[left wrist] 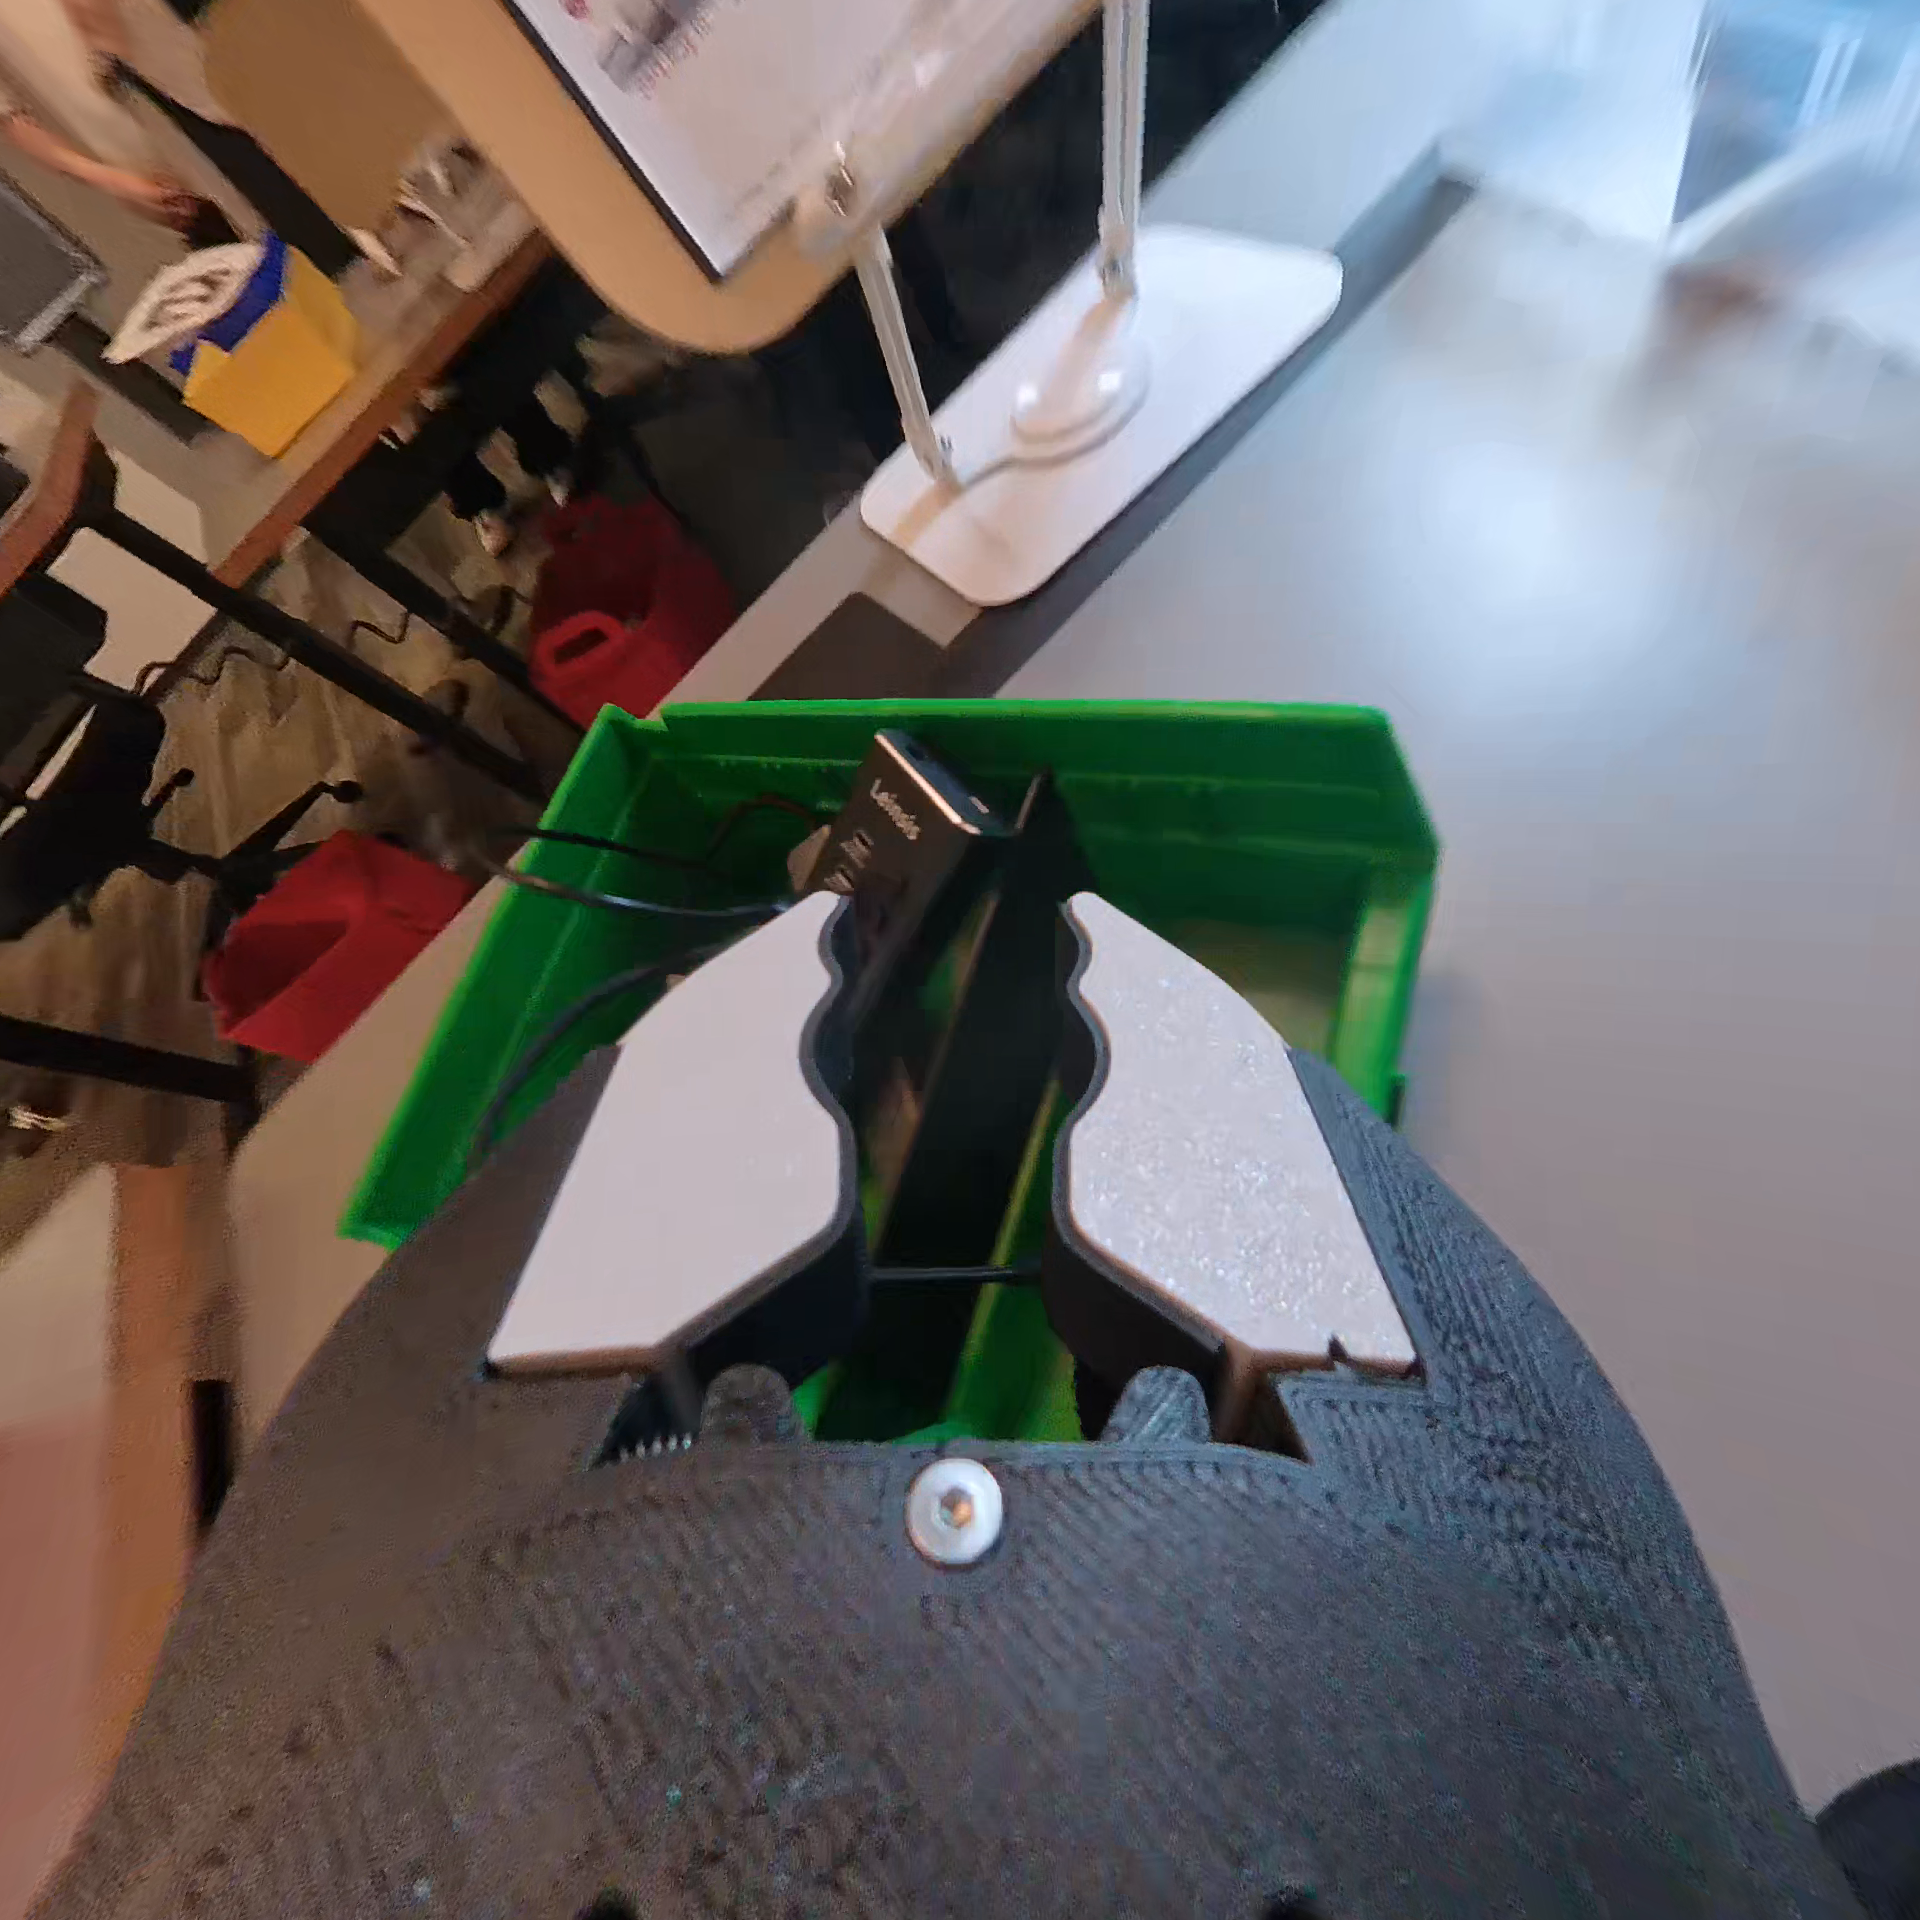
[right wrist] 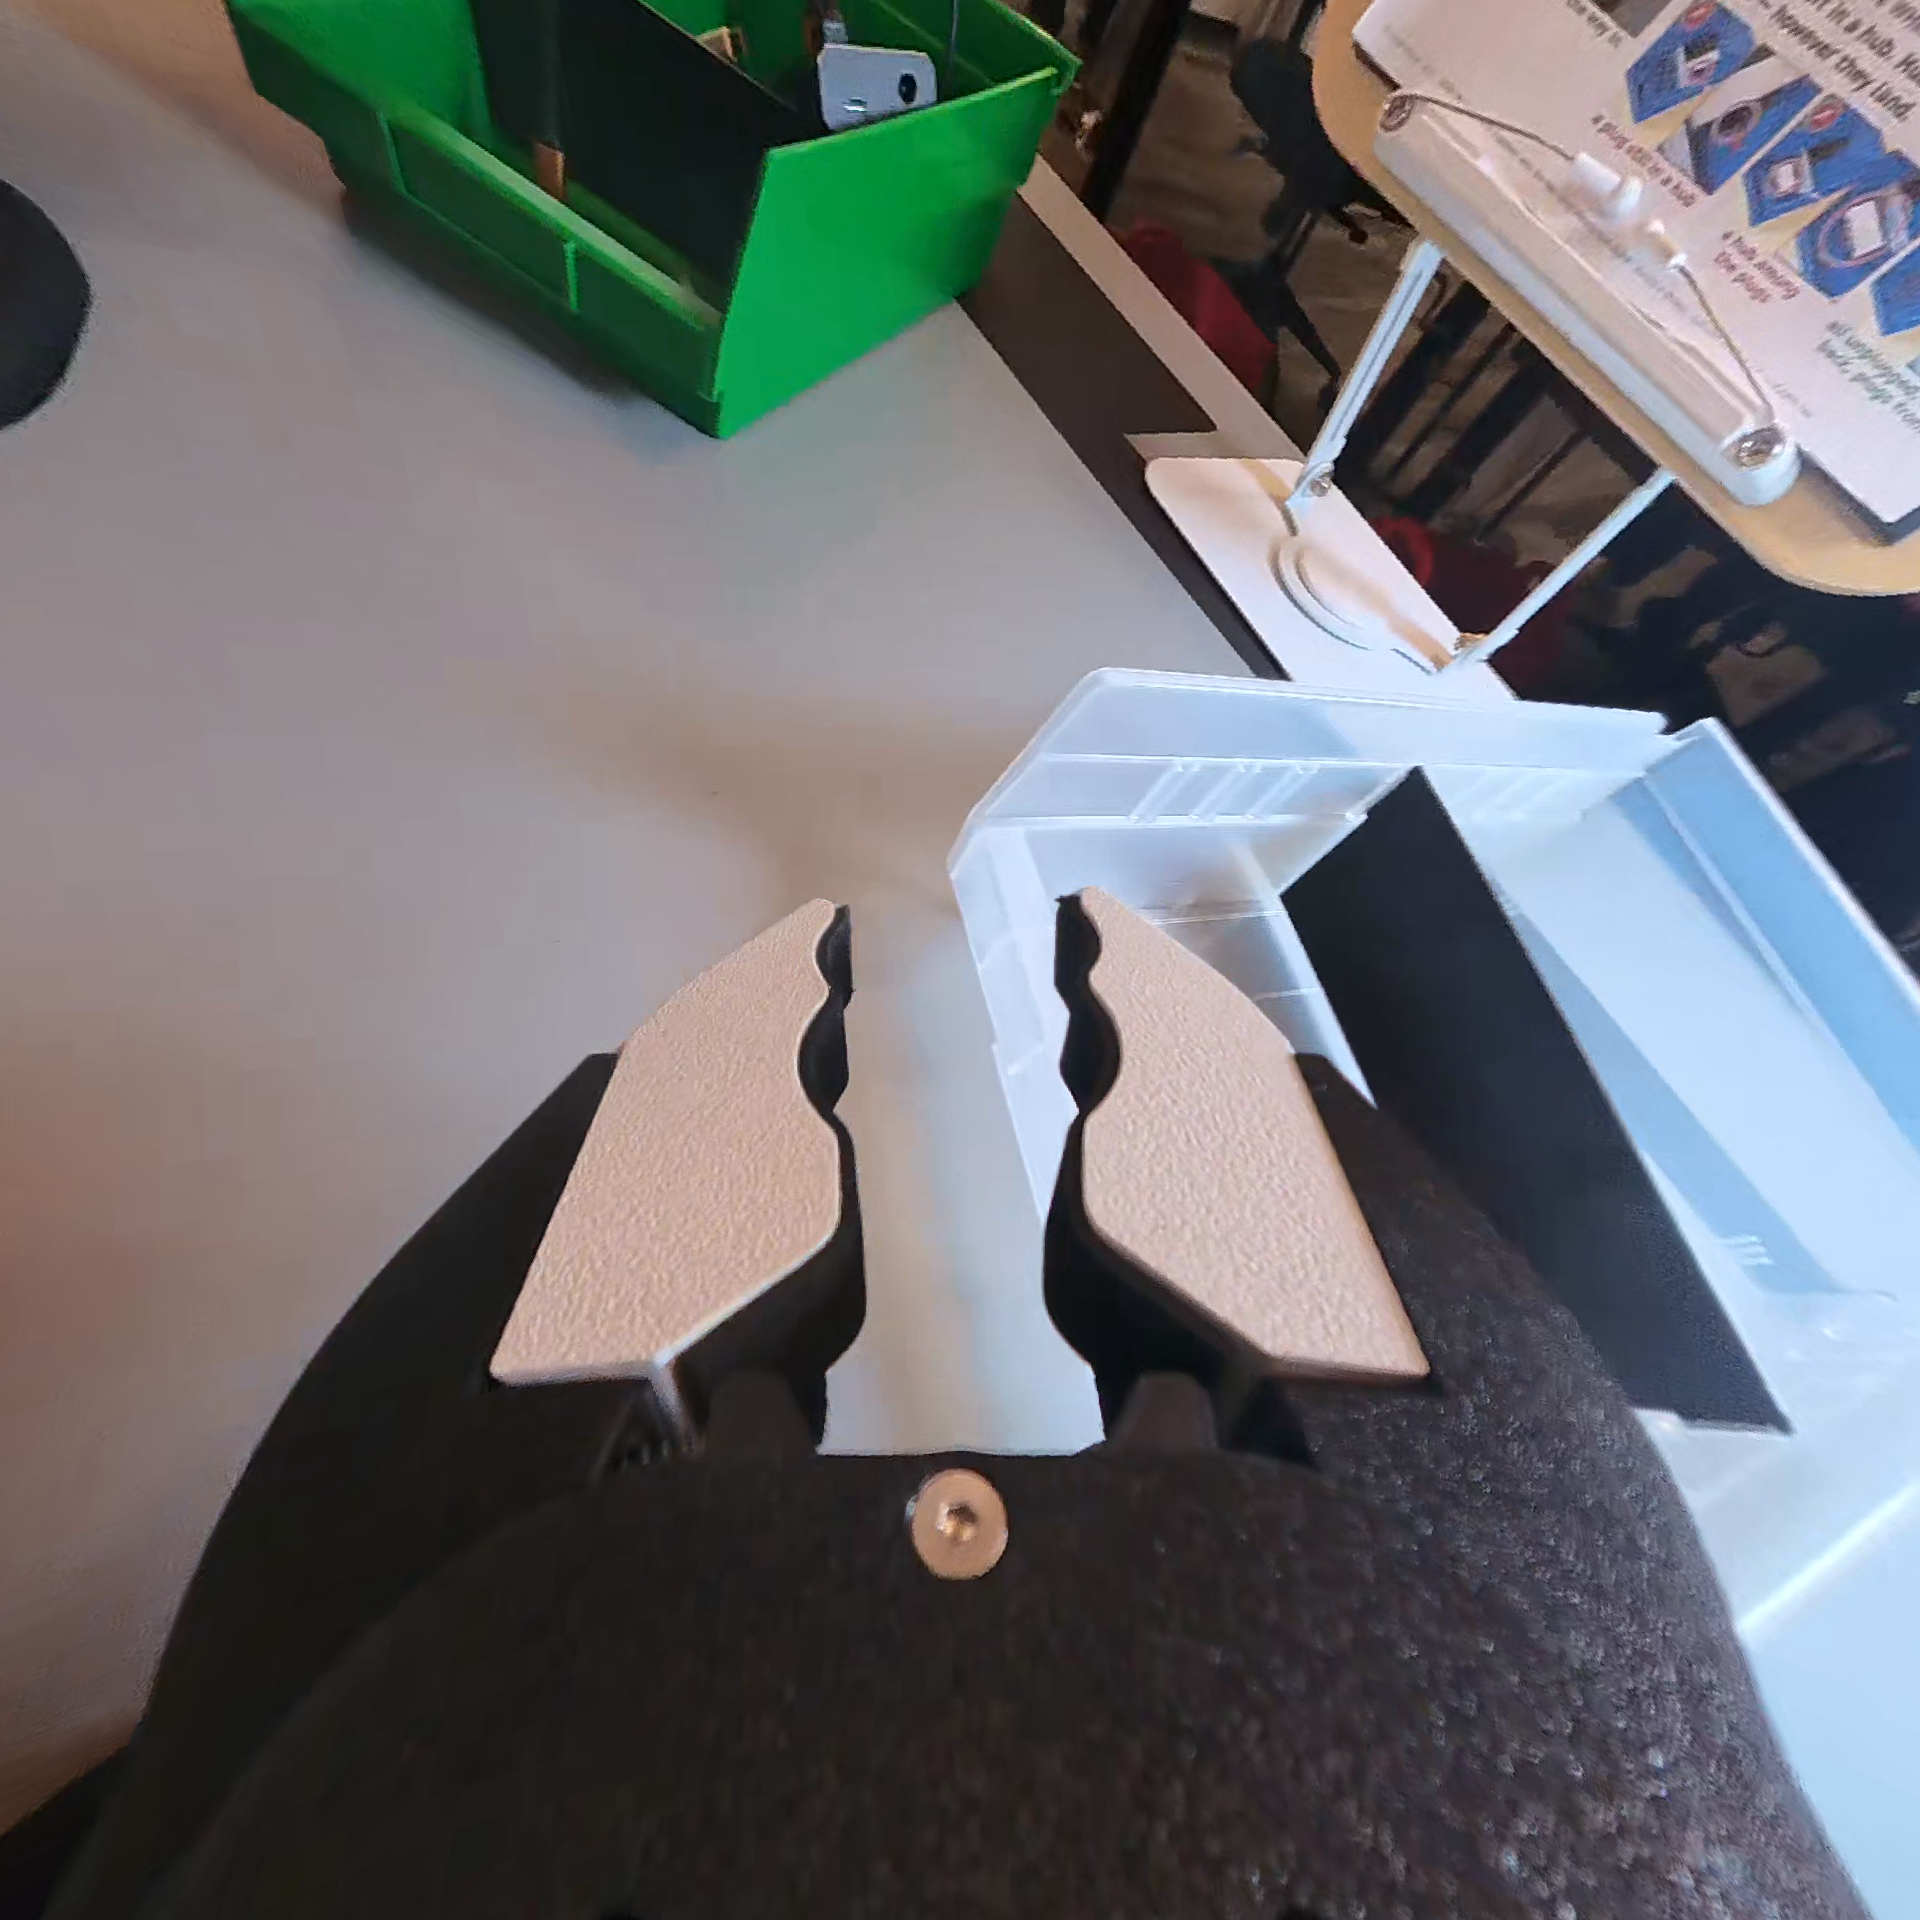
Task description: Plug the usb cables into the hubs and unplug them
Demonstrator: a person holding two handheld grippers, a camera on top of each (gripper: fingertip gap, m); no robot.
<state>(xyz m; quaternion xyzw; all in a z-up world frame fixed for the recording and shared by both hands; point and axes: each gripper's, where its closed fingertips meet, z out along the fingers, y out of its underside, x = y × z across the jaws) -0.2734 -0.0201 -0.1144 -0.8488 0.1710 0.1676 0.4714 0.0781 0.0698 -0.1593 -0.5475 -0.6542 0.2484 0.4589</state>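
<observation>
A green bin [left wrist: 1039, 717] with a black divider [left wrist: 1044, 831] sits on the grey table. A dark grey USB hub [left wrist: 914, 821] leans in it against the divider, and thin black cables [left wrist: 623, 852] lie in the left compartment. My left gripper [left wrist: 951, 914] hovers over the bin, open, with the hub's lower part in the gap beside the left finger [left wrist: 707, 1091]. My right gripper [right wrist: 954, 909] is open and empty above the table, at the near corner of a clear plastic bin [right wrist: 1143, 717] with its own black divider [right wrist: 1455, 1039]. The green bin [right wrist: 862, 239] shows far left, with a silver piece [right wrist: 868, 78] inside.
A white stand [left wrist: 1143, 395] holding a board with a printed sheet stands at the table's far edge, also in the right wrist view [right wrist: 1247, 520]. Red bins [left wrist: 623, 613] and a yellow box [left wrist: 270, 364] lie beyond the edge. A dark round shape [right wrist: 26, 301] is at the left.
</observation>
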